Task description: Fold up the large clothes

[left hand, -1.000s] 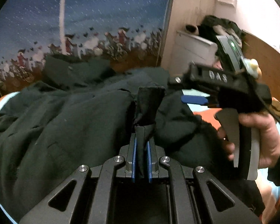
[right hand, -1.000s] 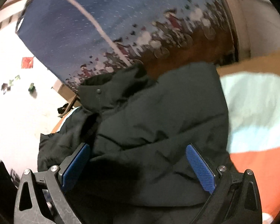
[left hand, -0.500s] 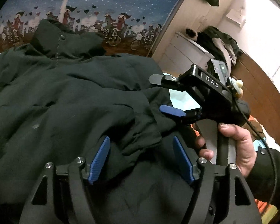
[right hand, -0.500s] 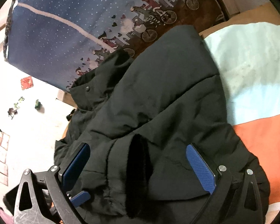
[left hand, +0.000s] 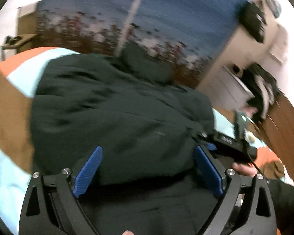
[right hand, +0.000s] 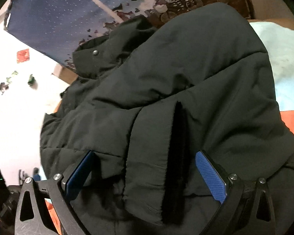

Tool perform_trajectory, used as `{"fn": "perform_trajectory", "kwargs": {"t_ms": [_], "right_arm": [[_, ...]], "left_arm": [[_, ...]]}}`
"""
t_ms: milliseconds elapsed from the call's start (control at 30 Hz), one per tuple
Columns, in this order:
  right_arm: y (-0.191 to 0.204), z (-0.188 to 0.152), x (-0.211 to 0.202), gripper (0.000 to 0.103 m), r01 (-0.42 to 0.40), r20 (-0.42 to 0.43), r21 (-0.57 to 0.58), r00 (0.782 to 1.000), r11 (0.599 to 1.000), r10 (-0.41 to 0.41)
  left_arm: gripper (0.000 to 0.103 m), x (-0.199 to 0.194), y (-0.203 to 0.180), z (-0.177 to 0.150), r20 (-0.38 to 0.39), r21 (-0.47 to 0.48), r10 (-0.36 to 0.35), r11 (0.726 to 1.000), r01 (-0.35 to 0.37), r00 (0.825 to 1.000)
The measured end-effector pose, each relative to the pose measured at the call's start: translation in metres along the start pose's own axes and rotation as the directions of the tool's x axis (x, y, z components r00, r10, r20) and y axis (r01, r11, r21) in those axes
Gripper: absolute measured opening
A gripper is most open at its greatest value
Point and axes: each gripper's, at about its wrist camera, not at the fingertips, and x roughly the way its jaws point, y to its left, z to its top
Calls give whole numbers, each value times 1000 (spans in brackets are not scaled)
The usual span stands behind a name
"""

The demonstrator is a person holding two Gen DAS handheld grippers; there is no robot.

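Observation:
A large dark padded jacket (left hand: 115, 117) lies heaped on the bed, collar toward the headboard. In the right wrist view the jacket (right hand: 196, 74) shows a sleeve folded across its body, the cuff (right hand: 156, 166) lying between the fingers. My left gripper (left hand: 148, 168) is open and empty, just above the jacket's near edge. My right gripper (right hand: 147, 174) is open and empty, its jaws either side of the cuff without closing on it. The right gripper (left hand: 231, 143) also shows in the left wrist view, at the jacket's right side.
The bedspread (left hand: 11, 101) has orange, brown and pale blue patches. A blue patterned cloth (left hand: 166, 15) covers the headboard. A white drawer unit (left hand: 229, 90) with a pile of clothes (left hand: 264, 86) stands at the right. A white wall (right hand: 15, 101) lies left.
My left gripper let go of the sleeve cuff, opened, and drew back and left over the jacket. My right gripper stayed open and moved in over the folded sleeve.

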Motion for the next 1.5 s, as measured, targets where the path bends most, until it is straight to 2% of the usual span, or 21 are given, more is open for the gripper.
{"fn": "perform_trajectory", "kwargs": {"t_ms": [33,67,100,167,200,233,267,300,467,600,700,800,900,1100,1167,1233,1300,1367,1433,1500], "right_arm": [[3,-1,0,81,11,-2,-10,1000,1000,-11],[6,-2,1,72,24,-23,-18,999,1000,-24],[10,-4,1,69,54,-22,-23,998,998,-55],[12,-9,-4,46,93,-24,-23,995,995,-94],[14,-11,-8,41,101,-21,-23,995,995,-101],[16,-13,-11,28,101,-16,-26,995,995,-101],[17,-14,-16,9,97,-7,-33,995,995,-98],[18,-14,-24,6,90,9,-34,996,995,-90],[26,-8,-57,5,37,86,-46,996,998,-33],[32,9,-97,5,82,206,-73,976,994,-65],[20,24,-116,5,95,256,-51,963,994,-79],[6,32,-121,5,74,276,-3,959,997,-70],[6,37,-115,5,119,286,-17,952,993,-109],[-7,32,-80,7,232,222,-56,951,971,-215],[-15,31,-71,9,241,187,-41,955,970,-229],[-22,32,-68,11,234,162,-28,960,972,-227],[-22,31,-73,25,260,177,-34,952,965,-250],[-17,29,-80,59,295,214,-58,937,954,-277],[-4,23,-87,76,318,270,-119,922,941,-277],[10,18,-81,76,322,273,-211,926,923,-260]], "left_arm": [[93,-6,8,1,8,-11,18,1000,-18,1000],[94,-13,18,2,16,-21,37,999,-36,999],[94,-18,27,4,21,-30,56,998,-55,998],[94,-30,48,9,32,-64,102,993,-99,994],[94,-34,56,10,37,-80,120,990,-117,992],[94,-37,63,11,39,-94,137,987,-133,990],[94,-41,69,11,42,-106,153,983,-148,987],[94,-45,77,12,42,-121,170,979,-164,984],[94,-54,92,15,23,-127,207,971,-203,978],[94,-58,100,17,51,-117,242,965,-235,969],[94,-48,105,21,42,-134,254,960,-246,966],[94,-31,109,29,34,-151,260,956,-252,965],[94,-16,111,37,39,-152,272,953,-264,961],[94,33,116,40,1,-68,335,940,-334,942],[94,41,117,38,-9,-71,336,939,-335,942],[94,44,117,35,-13,-78,313,947,-313,950],[94,43,112,34,1,-59,300,952,-300,954],[94,42,104,33,23,-19,286,958,-286,958],[94,45,93,33,31,27,281,959,-281,959],[94,53,84,33,27,61,280,958,-281,960]]}}
